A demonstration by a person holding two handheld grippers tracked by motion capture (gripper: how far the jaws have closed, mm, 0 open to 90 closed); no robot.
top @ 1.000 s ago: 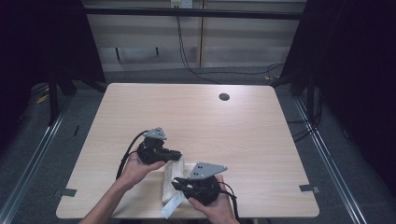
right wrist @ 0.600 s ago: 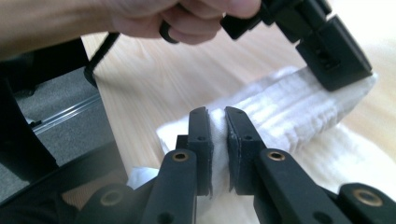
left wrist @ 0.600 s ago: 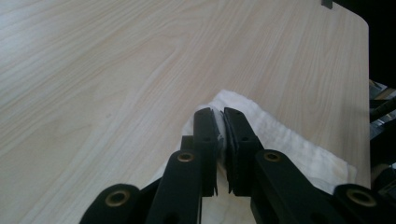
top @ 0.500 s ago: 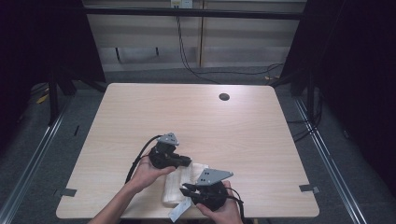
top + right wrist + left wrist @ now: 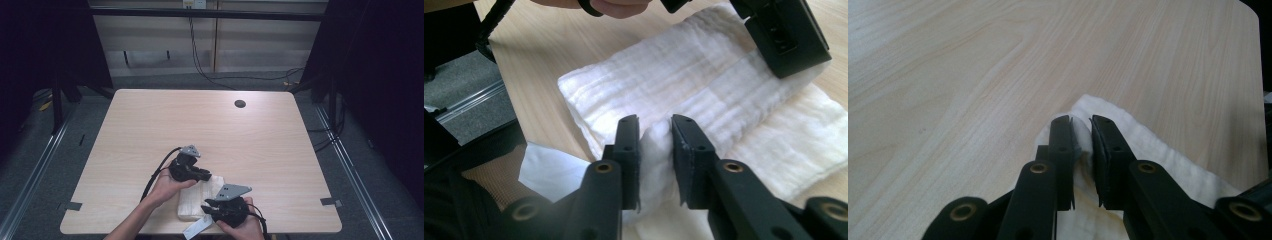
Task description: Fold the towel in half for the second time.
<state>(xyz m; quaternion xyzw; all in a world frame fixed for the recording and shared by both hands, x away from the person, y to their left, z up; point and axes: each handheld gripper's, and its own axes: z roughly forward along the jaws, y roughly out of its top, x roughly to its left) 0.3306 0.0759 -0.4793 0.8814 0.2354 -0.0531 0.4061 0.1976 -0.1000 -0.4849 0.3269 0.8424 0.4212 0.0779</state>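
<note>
Both claws, the left gripper point(image 5: 204, 175) and the right gripper point(image 5: 209, 209), are just easing their jaws apart around pinched corners of the folded white fluffy cloth point(image 5: 197, 200) lying near the pale wooden table's point(image 5: 250, 145) front edge, so the fold seems nearly finished, with only release left.

High view overlooks table point(image 5: 150, 125); 2 close gripper views share towel point(image 5: 192, 202).
</note>
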